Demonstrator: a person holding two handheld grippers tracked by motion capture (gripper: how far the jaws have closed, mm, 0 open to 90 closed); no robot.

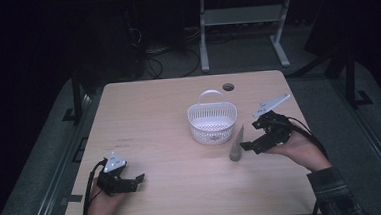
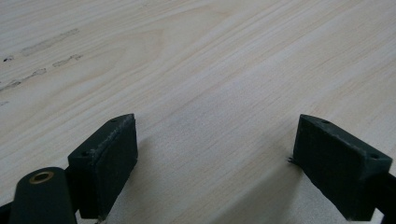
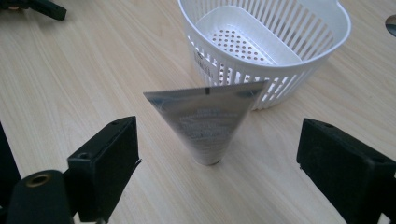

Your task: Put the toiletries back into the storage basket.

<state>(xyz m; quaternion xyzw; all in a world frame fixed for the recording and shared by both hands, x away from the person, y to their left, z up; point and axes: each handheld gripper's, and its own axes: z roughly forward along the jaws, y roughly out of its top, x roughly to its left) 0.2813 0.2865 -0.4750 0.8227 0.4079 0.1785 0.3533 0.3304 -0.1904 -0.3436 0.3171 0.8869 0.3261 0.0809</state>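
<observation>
The right gripper point(image 3: 219, 154), jaws spread wide, faces a silver tube point(image 3: 208, 123) standing on its cap just before the white slotted basket point(image 3: 299, 60), which looks empty. Closing low on the body should avoid tipping it. The left gripper point(image 1: 133, 181) rests spread, holding nothing.

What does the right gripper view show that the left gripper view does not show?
Right gripper view: a silver squeeze tube standing on its cap between open black jaws, with a white slotted plastic basket behind it, and the other gripper far off. Left gripper view: open jaws over bare wood with faint grey marks. Both: the light wooden table.
</observation>
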